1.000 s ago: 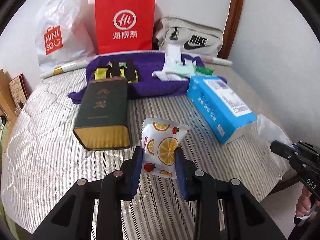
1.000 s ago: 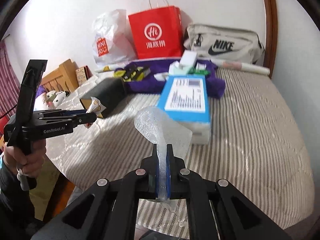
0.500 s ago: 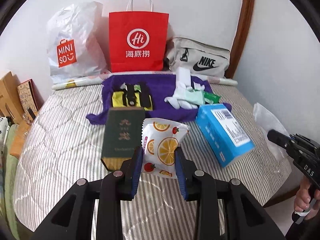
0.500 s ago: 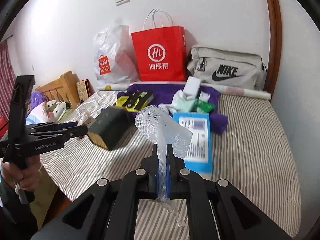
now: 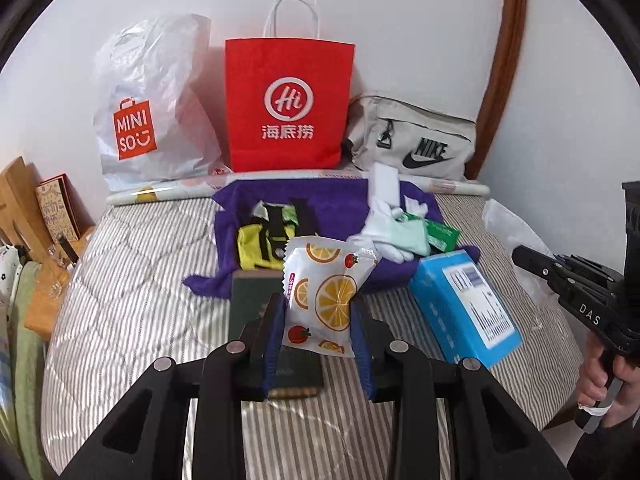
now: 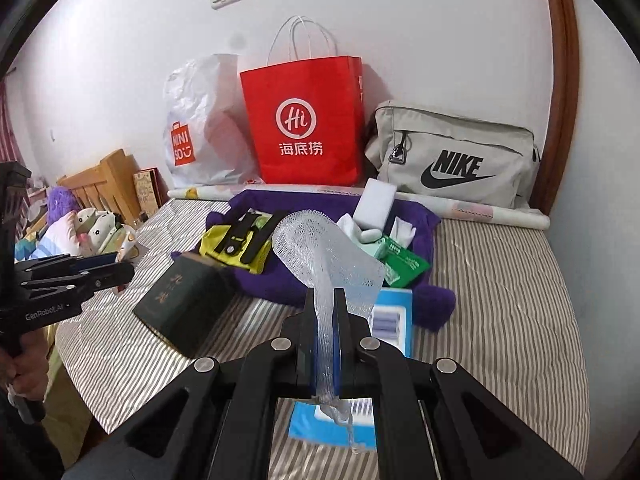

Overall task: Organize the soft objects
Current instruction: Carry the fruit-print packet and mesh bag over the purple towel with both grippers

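Note:
My left gripper [image 5: 318, 316] is shut on a white packet printed with orange slices [image 5: 326, 292] and holds it above the striped bed. My right gripper [image 6: 325, 312] is shut on a clear bubble-wrap sheet [image 6: 320, 256], also held in the air; it shows at the right edge of the left wrist view [image 5: 508, 224]. A purple cloth [image 5: 332, 200] lies at the back of the bed with a yellow-and-black item [image 5: 264, 240], white and mint soft pieces [image 5: 392, 232] and a green packet [image 5: 440, 236] on it.
A dark green box [image 6: 184, 300] and a blue box [image 5: 464, 308] lie on the bed in front of the cloth. A Miniso plastic bag [image 5: 148, 112], a red paper bag [image 5: 288, 108] and a grey Nike bag [image 5: 416, 140] stand against the wall.
Both grippers have risen and drawn back from the bed with their loads still held. The boxes and cloth now look farther away and lower in both views.

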### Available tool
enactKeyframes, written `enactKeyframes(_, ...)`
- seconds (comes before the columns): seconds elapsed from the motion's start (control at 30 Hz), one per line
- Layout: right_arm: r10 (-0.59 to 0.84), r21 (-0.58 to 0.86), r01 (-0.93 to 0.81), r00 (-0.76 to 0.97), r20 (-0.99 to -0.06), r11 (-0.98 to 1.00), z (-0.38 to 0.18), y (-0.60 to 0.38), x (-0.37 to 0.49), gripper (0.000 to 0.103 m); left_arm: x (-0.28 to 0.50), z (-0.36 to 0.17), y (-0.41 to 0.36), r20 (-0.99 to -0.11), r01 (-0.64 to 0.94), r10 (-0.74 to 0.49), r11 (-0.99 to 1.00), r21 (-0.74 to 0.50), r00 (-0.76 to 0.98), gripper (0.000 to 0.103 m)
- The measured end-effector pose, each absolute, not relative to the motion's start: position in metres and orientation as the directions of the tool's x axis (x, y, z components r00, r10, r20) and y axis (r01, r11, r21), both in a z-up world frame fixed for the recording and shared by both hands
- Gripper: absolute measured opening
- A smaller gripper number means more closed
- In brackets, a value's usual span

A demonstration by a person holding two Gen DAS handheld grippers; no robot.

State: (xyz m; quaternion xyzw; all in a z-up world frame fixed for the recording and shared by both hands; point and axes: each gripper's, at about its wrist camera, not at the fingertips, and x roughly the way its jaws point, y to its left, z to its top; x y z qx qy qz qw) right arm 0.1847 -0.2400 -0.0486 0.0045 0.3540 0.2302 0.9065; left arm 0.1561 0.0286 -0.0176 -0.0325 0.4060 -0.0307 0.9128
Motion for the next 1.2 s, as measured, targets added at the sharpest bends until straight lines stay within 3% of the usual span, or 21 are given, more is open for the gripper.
enactKeyframes(1.2,0.433,0.165,-0.455,0.585,-0.686,0.875,-0.073,-0.197,0.306,0.005,0.285,-0.061,0.043,-0.793,0.036,-0.118,0.992,-0.120,0.598,0.030)
